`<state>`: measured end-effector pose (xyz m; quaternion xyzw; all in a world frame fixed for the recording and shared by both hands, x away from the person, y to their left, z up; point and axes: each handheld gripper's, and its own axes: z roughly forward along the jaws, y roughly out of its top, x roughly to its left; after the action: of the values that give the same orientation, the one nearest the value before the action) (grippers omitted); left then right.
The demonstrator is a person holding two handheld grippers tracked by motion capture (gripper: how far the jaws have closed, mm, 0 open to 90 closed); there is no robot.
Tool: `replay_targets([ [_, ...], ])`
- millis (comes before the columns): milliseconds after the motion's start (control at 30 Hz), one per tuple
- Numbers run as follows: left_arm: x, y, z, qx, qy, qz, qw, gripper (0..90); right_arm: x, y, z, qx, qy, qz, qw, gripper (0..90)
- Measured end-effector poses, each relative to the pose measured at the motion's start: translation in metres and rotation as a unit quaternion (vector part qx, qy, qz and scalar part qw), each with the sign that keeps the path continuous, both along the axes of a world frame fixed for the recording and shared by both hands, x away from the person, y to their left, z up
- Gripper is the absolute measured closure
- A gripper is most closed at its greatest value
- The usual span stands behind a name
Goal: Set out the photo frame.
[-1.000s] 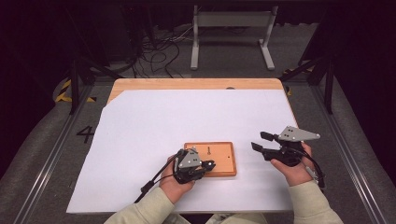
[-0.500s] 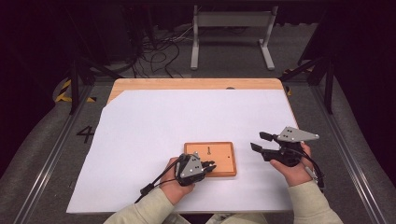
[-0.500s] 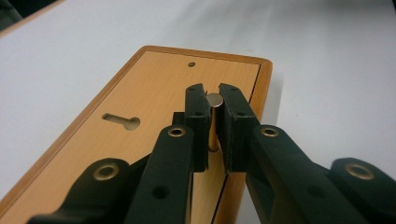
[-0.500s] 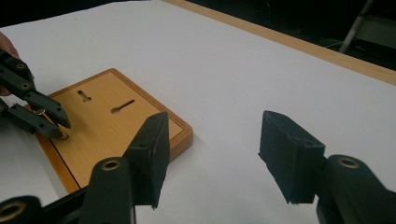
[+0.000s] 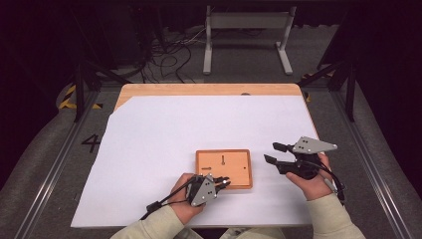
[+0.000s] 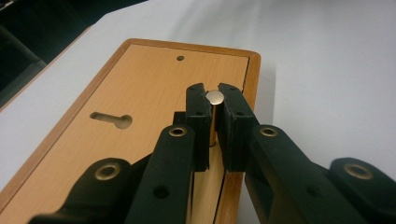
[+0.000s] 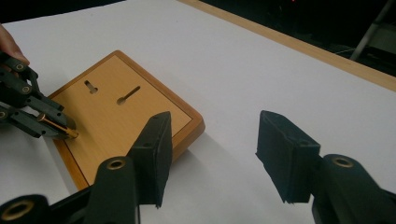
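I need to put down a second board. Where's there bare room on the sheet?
The white sheet is bare left of and beyond the wooden board. It is crowded at the board's near edge, where the left gripper holds a brass pin.

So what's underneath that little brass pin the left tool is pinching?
The wooden board lies under the brass pin, near its edge. The left tool grips the pin on both sides, and its black fingers cover the pin's lower end, so whether it sits in a hole cannot be seen.

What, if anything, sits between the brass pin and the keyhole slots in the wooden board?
Nothing visible. The left hand-held gripper grips the brass pin over bare wooden board; the keyhole slot lies unobstructed.
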<state>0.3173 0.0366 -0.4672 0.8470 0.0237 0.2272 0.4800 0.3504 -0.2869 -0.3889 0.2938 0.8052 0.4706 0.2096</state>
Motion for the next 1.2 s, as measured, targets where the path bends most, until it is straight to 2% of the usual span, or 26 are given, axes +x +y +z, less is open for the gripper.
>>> replay_targets([
  [67, 0.0, 0.0, 0.0, 0.001, -0.002, -0.001, 1.0, 83.5, 0.0, 0.002, 0.0, -0.001, 0.01, 0.004, 0.9999, 45.9],
  [100, -0.001, 0.0, 0.0, 0.001, -0.004, 0.001, 1.0, 83.5, 0.0, 0.004, 0.001, -0.005, 0.024, 0.006, 0.9997, 45.8],
  [200, -0.001, 0.0, 0.0, 0.002, -0.004, -0.001, 1.0, 83.5, 0.001, 0.007, 0.002, -0.006, 0.034, 0.012, 0.9993, 44.3],
  [267, -0.002, 0.0, 0.0, 0.001, -0.003, 0.003, 1.0, 83.5, 0.003, 0.012, 0.002, -0.011, 0.055, 0.019, 0.9983, 38.8],
  [300, -0.002, 0.0, 0.0, 0.001, -0.003, 0.003, 1.0, 83.5, 0.003, 0.012, 0.002, -0.011, 0.055, 0.019, 0.9983, 38.8],
  [367, -0.002, 0.0, 0.0, 0.0, -0.002, 0.006, 1.0, 83.5, 0.006, 0.015, 0.002, -0.008, 0.075, 0.023, 0.9968, 35.2],
  [433, -0.002, 0.0, 0.0, 0.0, -0.001, 0.004, 1.0, 83.5, 0.01, 0.019, 0.001, -0.001, 0.102, 0.026, 0.9945, 31.2],
  [533, -0.002, 0.0, 0.0, 0.001, -0.003, 0.007, 1.0, 83.5, 0.017, 0.024, -0.003, -0.005, 0.13, 0.025, 0.9912, 27.7],
  [633, -0.003, 0.0, 0.0, 0.001, -0.004, 0.006, 1.0, 83.5, 0.029, 0.032, -0.007, -0.008, 0.161, 0.03, 0.9865, 24.7],
  [800, -0.003, 0.0, -0.001, 0.001, -0.004, 0.006, 1.0, 83.5, 0.047, 0.047, -0.013, -0.025, 0.199, 0.048, 0.9784, 20.8],
  [833, -0.003, 0.0, -0.001, 0.001, -0.006, 0.006, 1.0, 83.5, 0.052, 0.05, -0.015, -0.025, 0.211, 0.054, 0.9756, 19.4],
  [1033, -0.004, 0.0, -0.001, 0.002, -0.01, 0.006, 0.9999, 83.5, 0.067, 0.06, -0.023, -0.034, 0.247, 0.063, 0.9664, 16.3],
  [1200, -0.004, 0.0, -0.001, 0.002, -0.009, 0.006, 0.9999, 83.5, 0.072, 0.069, -0.026, -0.043, 0.25, 0.077, 0.9641, 16.2],
])
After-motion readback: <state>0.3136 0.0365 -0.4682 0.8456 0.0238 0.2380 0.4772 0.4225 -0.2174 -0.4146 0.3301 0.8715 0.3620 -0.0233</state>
